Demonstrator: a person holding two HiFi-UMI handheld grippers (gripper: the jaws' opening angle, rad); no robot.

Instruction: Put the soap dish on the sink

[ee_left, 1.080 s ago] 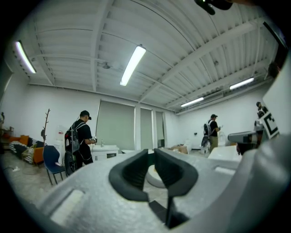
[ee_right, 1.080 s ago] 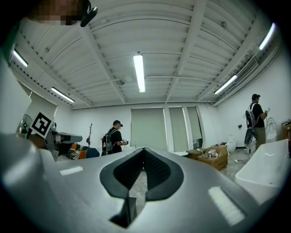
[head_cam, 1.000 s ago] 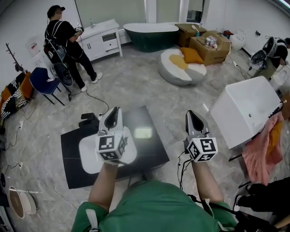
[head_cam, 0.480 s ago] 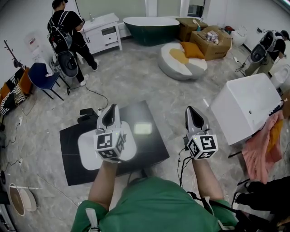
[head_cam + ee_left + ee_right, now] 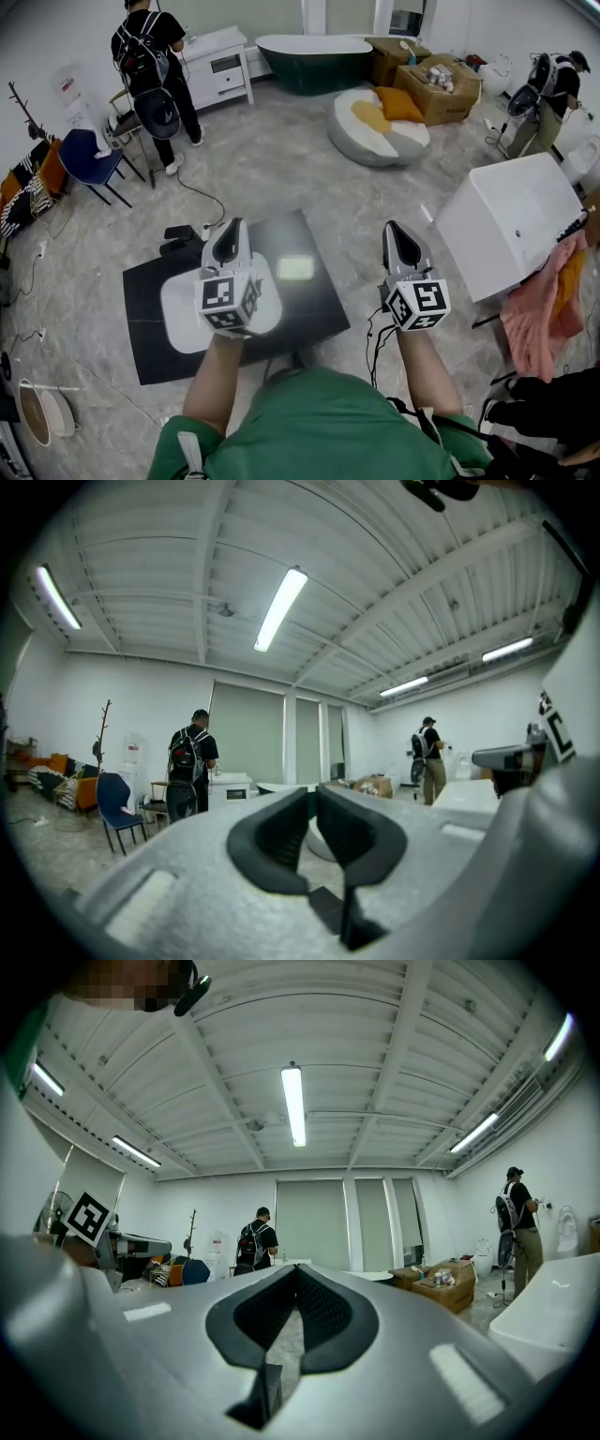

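Note:
A white oval sink basin (image 5: 180, 314) sits on a low glossy black table (image 5: 314, 314) in front of me. A pale rectangular patch (image 5: 295, 270) shows on the black top to the right of the basin; I cannot tell whether it is the soap dish or a light's reflection. My left gripper (image 5: 231, 231) is held level over the basin's right part. Its jaws have just been closing and now stand shut (image 5: 314, 794) with nothing between them. My right gripper (image 5: 398, 234) hovers level past the table's right edge, shut (image 5: 296, 1271) and empty.
A big white tub (image 5: 506, 225) lies tipped at the right, with a pink cloth (image 5: 544, 314) beside it. Farther off are a round cushion (image 5: 375, 131), cardboard boxes (image 5: 431, 84), a dark green bathtub (image 5: 314, 58) and a white vanity (image 5: 217, 67) with a backpacked person (image 5: 155, 70). Cables run across the floor.
Both grippers stay where they were. The person at the back left has walked up to the vanity. The person at the far right has straightened up.

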